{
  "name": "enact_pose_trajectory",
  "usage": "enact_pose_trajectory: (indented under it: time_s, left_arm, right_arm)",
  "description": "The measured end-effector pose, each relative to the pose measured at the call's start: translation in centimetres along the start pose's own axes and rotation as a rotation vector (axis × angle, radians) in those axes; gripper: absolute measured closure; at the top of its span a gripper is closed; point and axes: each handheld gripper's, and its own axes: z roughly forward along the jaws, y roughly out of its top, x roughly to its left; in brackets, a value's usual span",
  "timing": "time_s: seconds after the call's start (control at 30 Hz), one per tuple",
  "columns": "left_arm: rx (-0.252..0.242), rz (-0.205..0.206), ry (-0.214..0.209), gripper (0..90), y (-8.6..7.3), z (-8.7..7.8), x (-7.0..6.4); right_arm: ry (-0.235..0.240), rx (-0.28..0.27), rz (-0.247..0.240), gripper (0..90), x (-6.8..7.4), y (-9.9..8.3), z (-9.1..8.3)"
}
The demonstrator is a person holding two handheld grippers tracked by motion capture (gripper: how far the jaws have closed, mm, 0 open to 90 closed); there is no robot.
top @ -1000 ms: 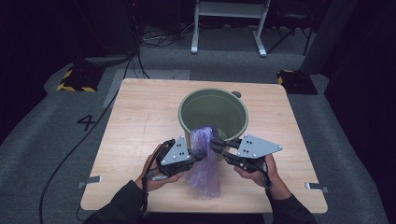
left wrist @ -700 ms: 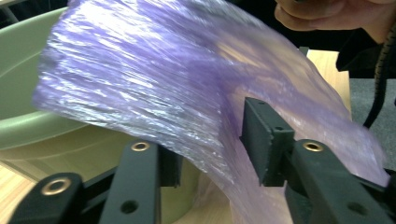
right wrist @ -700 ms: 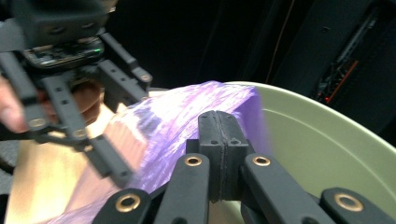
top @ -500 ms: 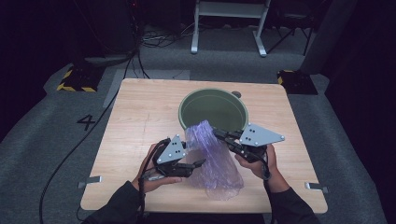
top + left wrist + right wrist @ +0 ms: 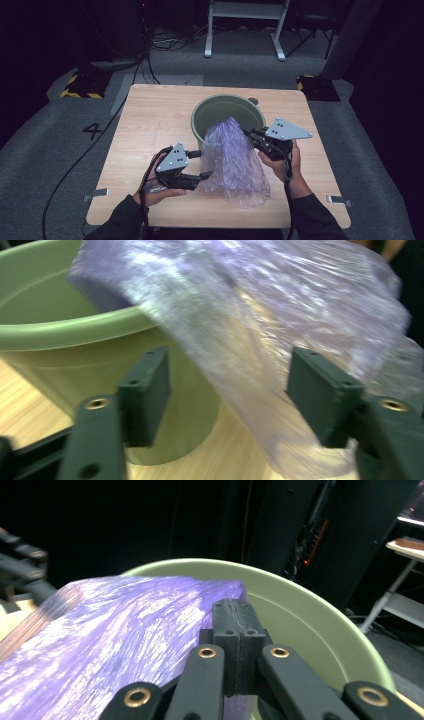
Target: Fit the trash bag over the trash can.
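My right gripper [image 5: 246, 132] has its jaws pinched tight on the top edge of the crinkled translucent purple plastic bag [image 5: 232, 162] — it drapes from the rim of the round green plastic bucket [image 5: 220, 107] down onto the pale wooden table [image 5: 150, 115]. My left gripper [image 5: 202, 165] gapes wide beside the bag, holding nothing.

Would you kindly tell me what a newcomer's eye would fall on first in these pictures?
The crinkled purple plastic bag stands out, draped from the rim of the green bucket down onto the wooden table. The right gripper pinches its upper edge shut, while the left gripper sits open beside it.
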Motion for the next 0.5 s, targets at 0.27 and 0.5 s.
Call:
enact_pose_trajectory:
  time_s: [0.27, 0.5]
  left_arm:
    - [0.011, 0.109, 0.031, 88.0, 0.4, 1.4, -0.9]
    - [0.002, 0.085, 0.027, 89.8, 0.4, 1.7, -0.4]
  right_arm:
    - [0.008, 0.027, -0.033, 71.7, 0.0, -0.4, -0.1]
    - [0.026, 0.018, -0.036, 49.3, 0.1, -0.5, -1.5]
